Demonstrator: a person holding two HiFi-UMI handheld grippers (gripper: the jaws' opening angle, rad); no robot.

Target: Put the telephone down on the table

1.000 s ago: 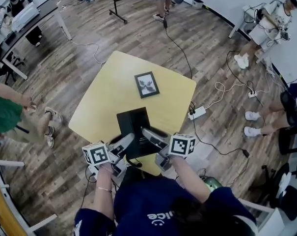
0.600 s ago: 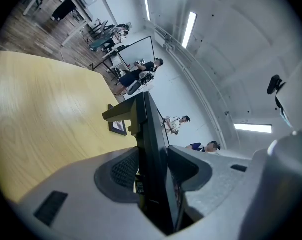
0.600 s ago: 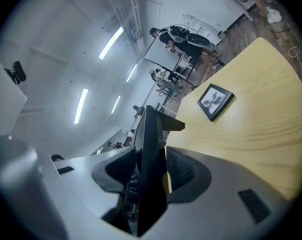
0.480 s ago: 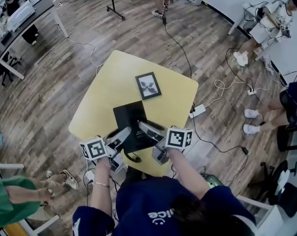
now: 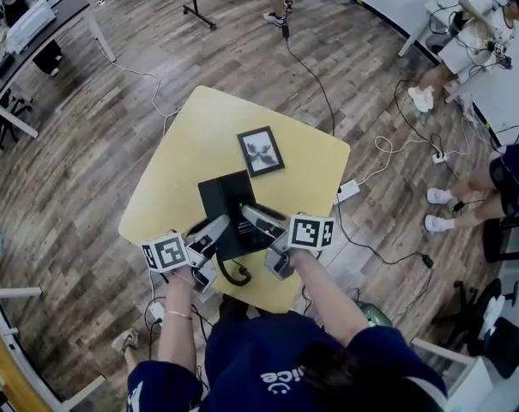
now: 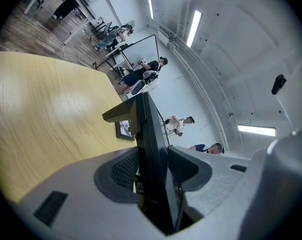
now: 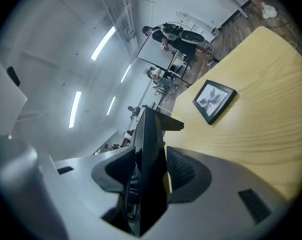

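Observation:
A black telephone [image 5: 227, 211] with a flat body is held over the near part of the yellow table [image 5: 199, 153]. My left gripper [image 5: 214, 230] is shut on its near left edge and my right gripper [image 5: 252, 215] is shut on its near right edge. In the left gripper view the telephone [image 6: 150, 154] stands edge-on between the jaws, pressed by both pads. The right gripper view shows the telephone [image 7: 150, 164] clamped the same way. A curled black cord [image 5: 233, 275] hangs from the phone below the table's near edge. Whether the phone touches the table I cannot tell.
A small framed picture [image 5: 260, 151] lies on the table beyond the phone, also visible as the picture [image 7: 213, 100] in the right gripper view. Cables and a power strip [image 5: 347, 191] lie on the wooden floor to the right. People stand and sit around the room's edges.
Both grippers with the telephone have moved a little forward, farther over the table and toward the framed picture. A person in green at the left has walked out of view.

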